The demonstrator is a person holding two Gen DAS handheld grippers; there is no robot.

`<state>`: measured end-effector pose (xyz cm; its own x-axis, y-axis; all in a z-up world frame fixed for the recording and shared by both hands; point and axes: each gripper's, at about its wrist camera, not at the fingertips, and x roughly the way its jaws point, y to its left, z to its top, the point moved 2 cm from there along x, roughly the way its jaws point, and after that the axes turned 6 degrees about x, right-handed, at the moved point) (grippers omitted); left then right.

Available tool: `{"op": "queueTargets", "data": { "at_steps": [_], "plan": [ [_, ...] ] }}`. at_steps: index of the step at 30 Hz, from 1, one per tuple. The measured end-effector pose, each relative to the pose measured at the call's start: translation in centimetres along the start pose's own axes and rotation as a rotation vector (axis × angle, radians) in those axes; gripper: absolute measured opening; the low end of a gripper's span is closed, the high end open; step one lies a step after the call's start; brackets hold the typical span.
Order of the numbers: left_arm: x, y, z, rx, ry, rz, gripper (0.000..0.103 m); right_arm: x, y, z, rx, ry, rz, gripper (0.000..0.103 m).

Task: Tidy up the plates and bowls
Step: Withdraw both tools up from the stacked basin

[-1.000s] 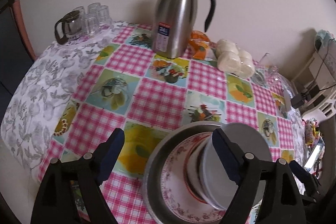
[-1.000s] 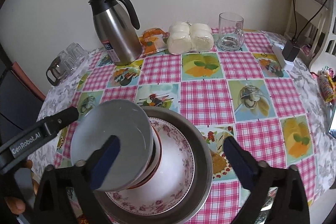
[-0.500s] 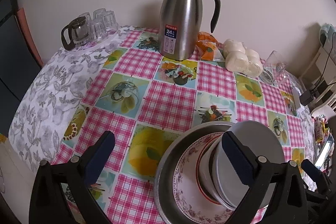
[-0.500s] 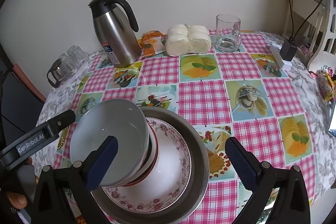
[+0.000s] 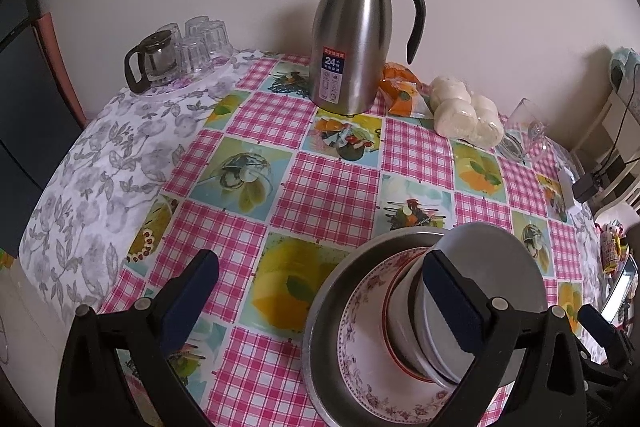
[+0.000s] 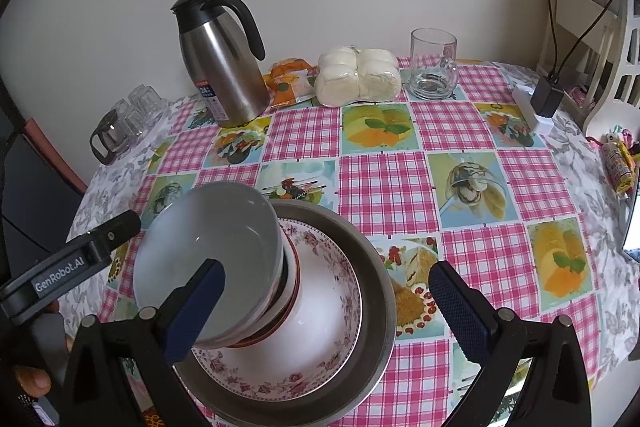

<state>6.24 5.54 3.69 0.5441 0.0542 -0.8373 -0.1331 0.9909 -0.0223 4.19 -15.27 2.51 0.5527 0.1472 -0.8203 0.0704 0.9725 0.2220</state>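
**Stack of bowls and plate sitting in the metal basin**

Both grippers are hanging spread wide over the table, pinching nothing. I am holding the left gripper (image 5: 320,301) with its fingers straddling the near-left rim of the metal basin (image 5: 332,291), its right fingertip (image 5: 448,291) overlapping the grey bowl in that view, though I cannot tell whether it is touching. I am holding the right gripper (image 6: 326,301) above the basin's near side, its left fingertip (image 6: 200,299) showing in front of the grey bowl (image 6: 208,255).

Inside the basin (image 6: 380,279) a floral plate (image 6: 320,347) is lying, a red-rimmed bowl (image 6: 290,291) is sitting on the plate, and the grey bowl is topping the stack, tilting toward the left gripper's side.

Beyond the basin a steel thermos (image 6: 222,67) is standing by the wall. Right of the thermos an orange packet (image 6: 288,81), wrapped white buns (image 6: 358,77) and a glass mug (image 6: 434,65) are lining up. Left of the thermos a small glass teapot (image 5: 154,61) and upturned glasses (image 5: 204,39) are clustering.
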Motion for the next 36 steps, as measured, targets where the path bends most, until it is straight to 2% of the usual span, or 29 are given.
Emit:
{"op": "queueTargets", "data": {
  "at_steps": [4,8,14,25,36],
  "plan": [
    [-0.3,-0.1,-0.3,0.006,-0.012,-0.007,0.102,-0.2,0.0,-0.4,-0.001,-0.003,-0.001,0.103],
    [-0.8,-0.2,-0.5,0.015,-0.027,0.028,0.102,-0.6,0.2,-0.9,-0.008,-0.009,0.004,0.103],
    [-1.8,-0.1,-1.0,0.015,-0.06,0.03,0.102,-1.0,0.3,-1.5,-0.011,-0.016,0.007,0.103],
    [-2.8,0.0,-3.0,0.016,-0.065,0.008,0.102,-1.9,0.2,-3.3,-0.008,-0.032,0.011,0.103],
    [-3.0,0.7,-6.2,0.024,-0.028,0.011,0.102,-1.7,-0.4,-7.1,-0.025,-0.01,0.002,0.103]
  ]
}}
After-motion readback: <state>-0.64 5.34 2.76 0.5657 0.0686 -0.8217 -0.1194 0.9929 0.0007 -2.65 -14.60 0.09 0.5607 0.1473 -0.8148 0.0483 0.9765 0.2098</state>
